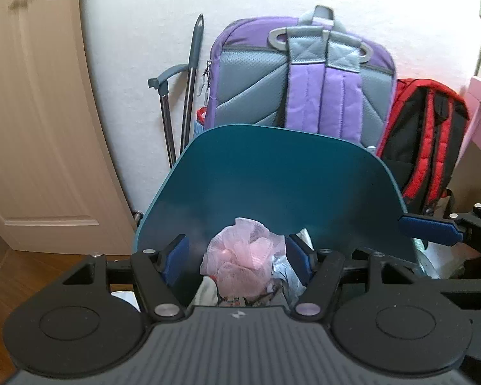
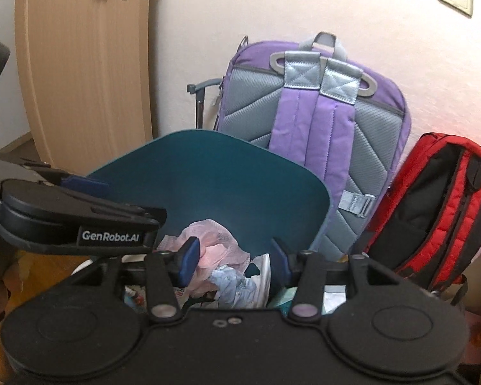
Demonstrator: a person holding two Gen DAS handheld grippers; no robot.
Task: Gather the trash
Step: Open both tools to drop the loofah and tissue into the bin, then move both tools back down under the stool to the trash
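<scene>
A: How are the two tools posed?

B: Both point forward and slightly down over the teal plastic trash bin (image 1: 272, 176), whose raised teal lid or back wall stands behind the contents. The left gripper (image 1: 237, 255) has its blue-padded fingers (image 1: 176, 256) spread wide, holding nothing. The right gripper (image 2: 234, 256) is also spread wide with nothing between its blue pads (image 2: 189, 256). From the right wrist view, the left tool crosses in from the left side, just above the bin's near edge.

A: And the trash?

B: A pink mesh bath sponge (image 1: 240, 253) sits on top of the heap in the bin, between the left fingers but beyond them; whether it touches them I cannot tell. Under it lies crumpled pale blue paper (image 2: 231, 282), with other white scraps beside.

A: What's behind?

B: A purple and grey backpack (image 1: 304, 83) leaning on the white wall, a red and black backpack (image 2: 433, 208) just beside it, and a light wooden door (image 1: 32, 112) on the left.
</scene>
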